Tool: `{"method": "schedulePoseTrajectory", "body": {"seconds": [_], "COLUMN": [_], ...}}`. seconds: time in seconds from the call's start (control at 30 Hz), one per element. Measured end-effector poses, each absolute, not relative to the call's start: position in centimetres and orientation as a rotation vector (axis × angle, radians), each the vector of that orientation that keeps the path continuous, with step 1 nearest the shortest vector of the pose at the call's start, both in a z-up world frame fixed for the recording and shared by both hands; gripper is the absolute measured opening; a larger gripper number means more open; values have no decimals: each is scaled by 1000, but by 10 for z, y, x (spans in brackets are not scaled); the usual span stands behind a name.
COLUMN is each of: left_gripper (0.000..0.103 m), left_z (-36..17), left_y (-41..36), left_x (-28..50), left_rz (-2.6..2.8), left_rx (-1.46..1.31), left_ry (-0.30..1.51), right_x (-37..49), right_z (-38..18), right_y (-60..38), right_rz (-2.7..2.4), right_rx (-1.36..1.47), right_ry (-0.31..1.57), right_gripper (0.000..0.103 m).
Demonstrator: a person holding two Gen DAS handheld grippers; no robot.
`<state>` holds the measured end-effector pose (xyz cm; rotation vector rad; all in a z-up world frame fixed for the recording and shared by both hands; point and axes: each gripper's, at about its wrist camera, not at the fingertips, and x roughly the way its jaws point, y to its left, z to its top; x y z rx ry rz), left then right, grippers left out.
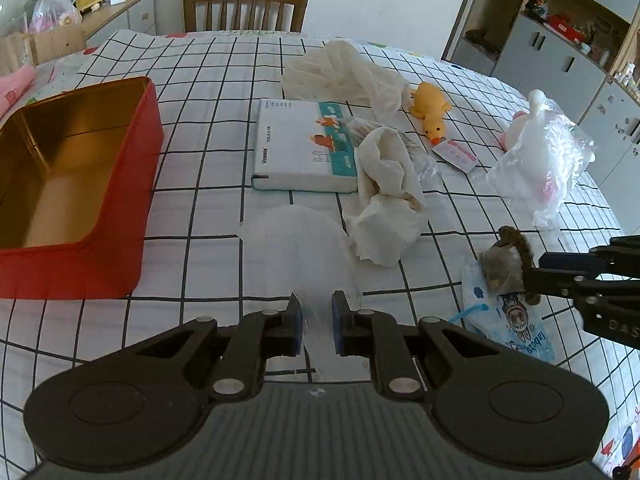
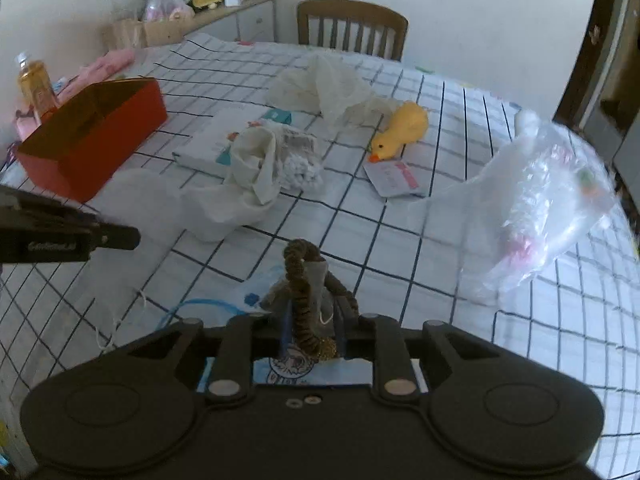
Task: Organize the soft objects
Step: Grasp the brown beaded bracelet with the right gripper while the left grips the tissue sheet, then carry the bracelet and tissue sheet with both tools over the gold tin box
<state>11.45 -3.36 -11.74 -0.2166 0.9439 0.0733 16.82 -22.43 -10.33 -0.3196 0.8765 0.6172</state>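
Gripping a sheer white pouch [image 1: 298, 240], the left tongs [image 1: 316, 322] stand narrow, presumably for transfer to the red tin [image 1: 80, 240] at the worktop's left edge. The right tongs [image 2: 312, 328] clamp a brown scrunchie [image 2: 300, 280] near the front edge.

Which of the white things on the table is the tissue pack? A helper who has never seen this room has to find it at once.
Start at the open red tin on the checked tablecloth. To its right in the left wrist view lies the tissue pack, flat and rectangular. Unlike the crumpled white cloth against its right edge, it has straight edges and a teal cartoon strip.
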Motion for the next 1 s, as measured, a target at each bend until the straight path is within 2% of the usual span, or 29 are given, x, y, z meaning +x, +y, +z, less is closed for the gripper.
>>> {"method": "schedulePoseTrajectory", "body": {"seconds": [0.2,0.5,0.6,0.7,1.0], "left_gripper": [14,14,14,14,14], "left_z": [-117,-118,-118,-119,-112], "left_y": [-32,-29,-29,-28,-27], "left_x": [112,109,107,107,105], "left_rz": [67,70,72,76,76], "left_rx": [-218,-217,-219,-220,-213], "left_ry": [941,950,952,955,944], "right_x": [154,164,169,172,172], "right_z": [-91,-103,-112,-117,-92], "right_y": [-216,-191,-188,-191,-211], "right_rz": [665,649,620,598,595], "right_rx": [-349,-361,-384,-377,-293], "right_ry": [830,831,849,862,837], "right_gripper": [24,22,19,10,8]}}
